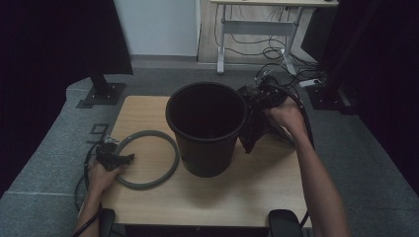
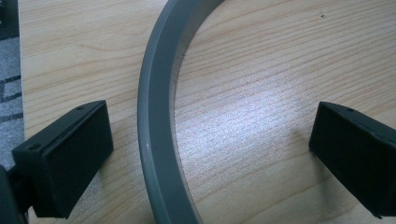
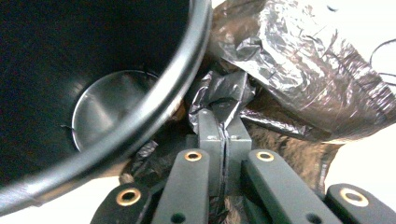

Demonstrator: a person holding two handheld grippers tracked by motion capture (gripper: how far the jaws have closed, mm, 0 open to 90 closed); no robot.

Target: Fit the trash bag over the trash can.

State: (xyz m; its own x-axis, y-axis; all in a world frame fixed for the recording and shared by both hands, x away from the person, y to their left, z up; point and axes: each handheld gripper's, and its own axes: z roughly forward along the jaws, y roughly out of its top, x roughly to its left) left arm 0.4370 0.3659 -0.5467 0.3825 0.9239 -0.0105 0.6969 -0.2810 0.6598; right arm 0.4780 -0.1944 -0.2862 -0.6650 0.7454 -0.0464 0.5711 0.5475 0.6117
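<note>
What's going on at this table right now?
A person is working at a wooden table with a gripper in each hand. The right gripper is shut on a black plastic bag, holding it up beside the rim of an empty black bin. The left gripper rests open on the table, its jaws on either side of a grey ring without touching it. The bag is not in the bin yet.

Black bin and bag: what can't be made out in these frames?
- Bin floor: high view, lost in shadow inside the walls.
- Plastic bag: high view, its left part hidden behind the bin; right gripper view, upper part cut off by the frame edge.
- Grey ring: left gripper view, most of it cut off by the edges.
- Left hand-held gripper: high view, too small and dark to read.
</note>
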